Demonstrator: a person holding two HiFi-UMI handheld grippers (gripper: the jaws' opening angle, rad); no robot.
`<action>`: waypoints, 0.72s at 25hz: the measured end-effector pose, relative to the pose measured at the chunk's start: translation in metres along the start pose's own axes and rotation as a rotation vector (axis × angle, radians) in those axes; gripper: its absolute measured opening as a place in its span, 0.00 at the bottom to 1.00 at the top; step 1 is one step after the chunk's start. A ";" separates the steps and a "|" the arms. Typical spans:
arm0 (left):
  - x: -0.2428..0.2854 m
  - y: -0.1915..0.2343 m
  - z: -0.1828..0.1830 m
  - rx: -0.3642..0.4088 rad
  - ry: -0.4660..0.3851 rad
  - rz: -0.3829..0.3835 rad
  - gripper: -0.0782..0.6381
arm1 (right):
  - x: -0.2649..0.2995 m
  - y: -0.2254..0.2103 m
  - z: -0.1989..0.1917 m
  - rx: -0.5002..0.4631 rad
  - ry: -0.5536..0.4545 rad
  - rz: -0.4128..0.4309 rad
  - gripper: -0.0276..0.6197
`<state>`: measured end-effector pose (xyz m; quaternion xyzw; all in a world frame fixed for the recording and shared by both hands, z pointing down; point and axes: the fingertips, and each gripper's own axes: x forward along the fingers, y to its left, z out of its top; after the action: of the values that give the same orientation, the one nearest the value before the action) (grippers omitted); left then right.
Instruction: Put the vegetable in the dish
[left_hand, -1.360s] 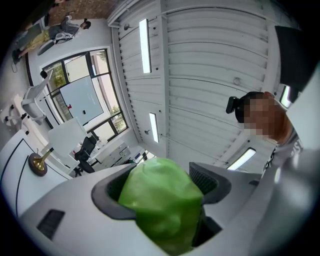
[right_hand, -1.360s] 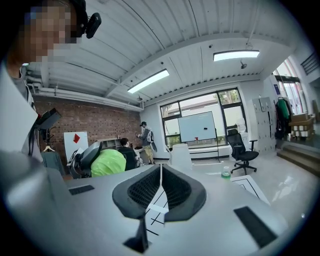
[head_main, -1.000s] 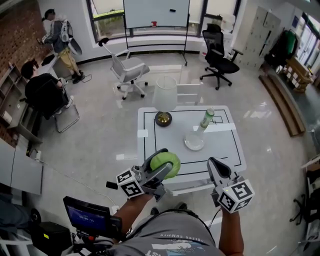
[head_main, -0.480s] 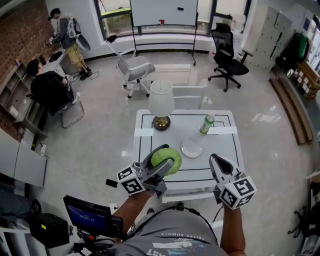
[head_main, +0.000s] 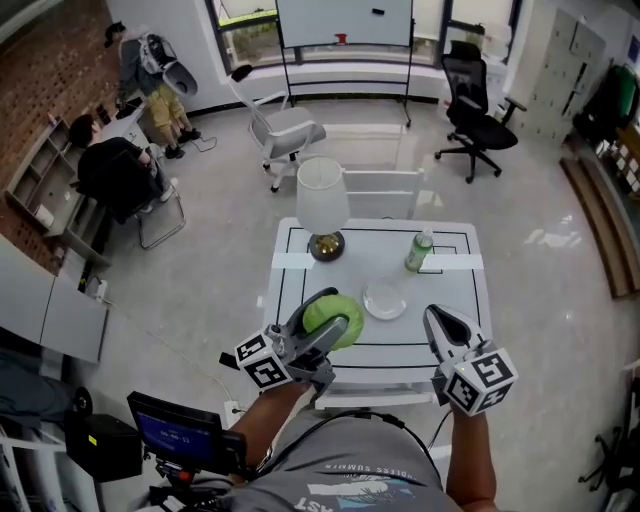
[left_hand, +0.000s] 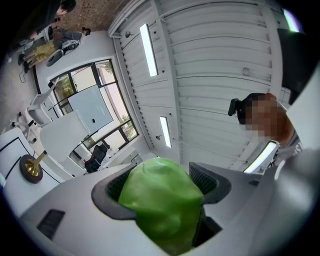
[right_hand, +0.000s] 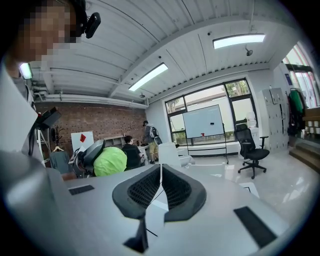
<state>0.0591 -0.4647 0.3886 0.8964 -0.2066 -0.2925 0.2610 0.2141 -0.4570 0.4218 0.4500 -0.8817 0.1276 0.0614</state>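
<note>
A round green vegetable (head_main: 333, 319) sits clamped in my left gripper (head_main: 325, 322), held over the near left part of the white table (head_main: 450, 318). In the left gripper view the vegetable (left_hand: 161, 200) fills the space between the jaws. A clear glass dish (head_main: 385, 298) rests near the table's middle, to the right of the vegetable and a little farther away. My right gripper (head_main: 443, 327) hangs over the table's near right edge, shut and empty; its jaws meet in the right gripper view (right_hand: 160, 192), where the vegetable (right_hand: 110, 161) shows at left.
A lamp with a white shade (head_main: 321, 196) and brass base (head_main: 327, 246) stands at the table's far left. A green-capped bottle (head_main: 418, 250) stands far right of centre. Office chairs (head_main: 280, 130) and seated and standing people (head_main: 120, 170) are on the floor beyond.
The view has shifted so the table appears nearer and more centred. Both grippers keep about the same pose, the left one still holding the vegetable.
</note>
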 end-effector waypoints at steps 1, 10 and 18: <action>0.001 0.002 -0.001 -0.002 0.010 0.001 0.58 | 0.000 -0.001 0.001 0.002 -0.003 -0.002 0.06; 0.017 0.016 0.012 -0.023 0.045 -0.059 0.58 | 0.001 -0.010 0.011 0.013 -0.021 -0.089 0.06; 0.016 0.035 0.025 -0.046 0.061 -0.077 0.58 | 0.020 -0.003 0.006 0.026 -0.005 -0.116 0.06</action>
<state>0.0477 -0.5094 0.3852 0.9060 -0.1570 -0.2795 0.2765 0.2050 -0.4765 0.4207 0.5013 -0.8526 0.1342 0.0604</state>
